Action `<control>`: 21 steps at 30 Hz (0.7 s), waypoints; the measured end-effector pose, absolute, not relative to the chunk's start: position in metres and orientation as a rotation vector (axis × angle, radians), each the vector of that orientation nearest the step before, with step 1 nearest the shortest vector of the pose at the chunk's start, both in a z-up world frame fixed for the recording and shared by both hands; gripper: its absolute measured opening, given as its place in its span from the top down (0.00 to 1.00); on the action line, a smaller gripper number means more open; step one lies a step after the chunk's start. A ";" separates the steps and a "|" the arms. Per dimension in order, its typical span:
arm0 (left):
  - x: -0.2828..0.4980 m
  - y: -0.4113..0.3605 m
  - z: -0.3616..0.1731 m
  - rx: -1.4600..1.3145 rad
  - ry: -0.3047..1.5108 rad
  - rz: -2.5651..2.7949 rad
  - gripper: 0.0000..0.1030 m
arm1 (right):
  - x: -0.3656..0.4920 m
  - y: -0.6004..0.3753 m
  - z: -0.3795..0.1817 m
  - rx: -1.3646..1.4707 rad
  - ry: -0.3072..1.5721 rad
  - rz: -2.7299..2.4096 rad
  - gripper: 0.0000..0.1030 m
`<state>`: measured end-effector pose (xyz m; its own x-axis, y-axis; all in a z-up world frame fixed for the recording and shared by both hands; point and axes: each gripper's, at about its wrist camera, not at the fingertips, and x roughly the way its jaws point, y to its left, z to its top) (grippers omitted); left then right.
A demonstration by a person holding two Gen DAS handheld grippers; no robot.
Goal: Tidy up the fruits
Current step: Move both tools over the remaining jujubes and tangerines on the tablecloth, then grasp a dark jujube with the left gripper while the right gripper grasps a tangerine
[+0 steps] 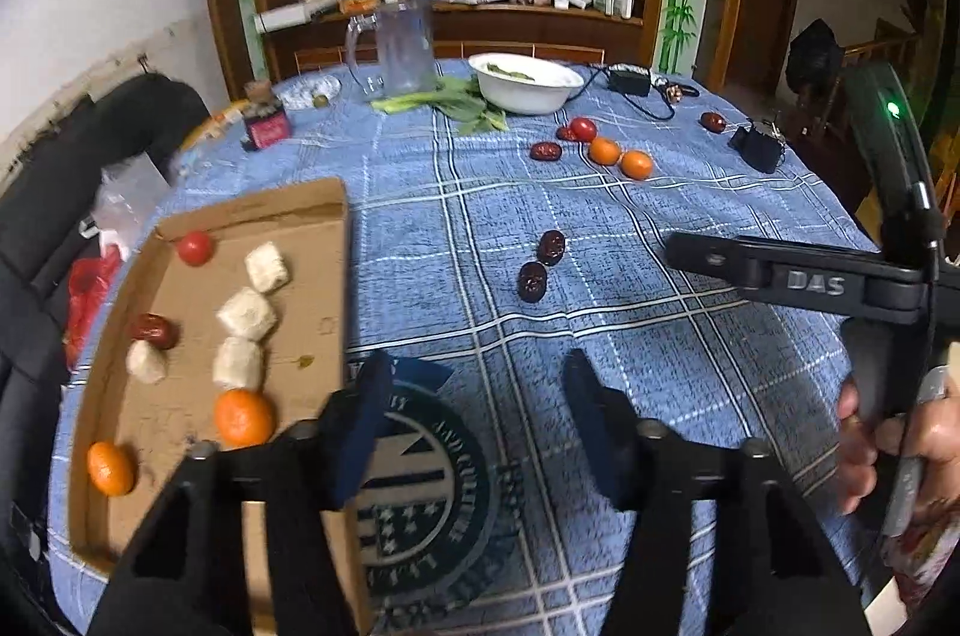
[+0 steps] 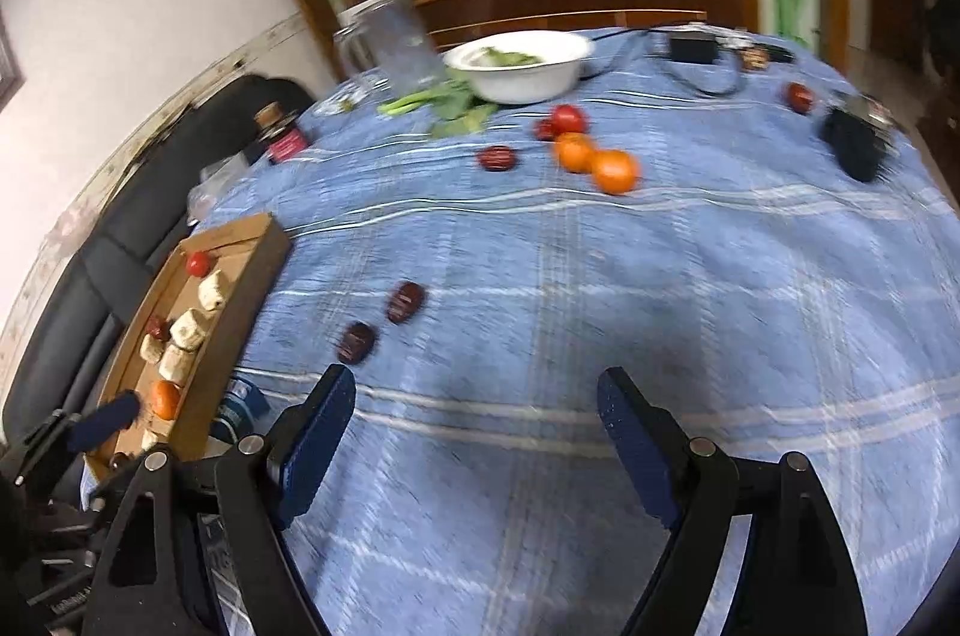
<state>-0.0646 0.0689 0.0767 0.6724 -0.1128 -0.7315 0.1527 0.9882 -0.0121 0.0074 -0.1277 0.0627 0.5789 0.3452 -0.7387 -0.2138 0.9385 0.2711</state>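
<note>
A shallow cardboard tray (image 1: 327, 210) lies at the table's left and holds a red tomato (image 1: 195, 248), a red date (image 1: 154, 329), two oranges (image 1: 243, 417) and several white blocks (image 1: 266, 266). It also shows in the right wrist view (image 2: 240, 300). Two dates (image 1: 541, 264) lie mid-table, nearest the grippers (image 2: 384, 324). Farther back lie two oranges (image 1: 621, 157), a tomato (image 1: 582, 129) and dates (image 1: 545, 150). My left gripper (image 1: 474, 384) is open and empty beside the tray's near right edge. My right gripper (image 2: 477, 390) is open and empty above the cloth.
A blue checked cloth (image 1: 600, 426) covers the round table. At the back stand a white bowl (image 1: 525, 83) with greens, a glass jug (image 1: 402, 48), a dark jar (image 1: 264, 126) and a black adapter with cable (image 1: 629, 81). A lone date (image 1: 712, 122) and black device (image 1: 757, 147) sit far right.
</note>
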 end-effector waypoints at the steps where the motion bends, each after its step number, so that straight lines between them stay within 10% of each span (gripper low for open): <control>1: -0.059 0.071 0.075 0.041 0.832 -0.149 0.53 | 0.016 -0.121 0.061 0.154 0.901 0.338 0.21; 12: -0.040 0.088 0.063 -0.018 0.882 -0.158 0.54 | 0.069 -0.072 0.025 0.168 1.003 0.392 0.39; 21: -0.033 0.081 0.061 -0.026 0.892 -0.172 0.54 | 0.071 -0.081 0.021 0.168 0.988 0.352 0.76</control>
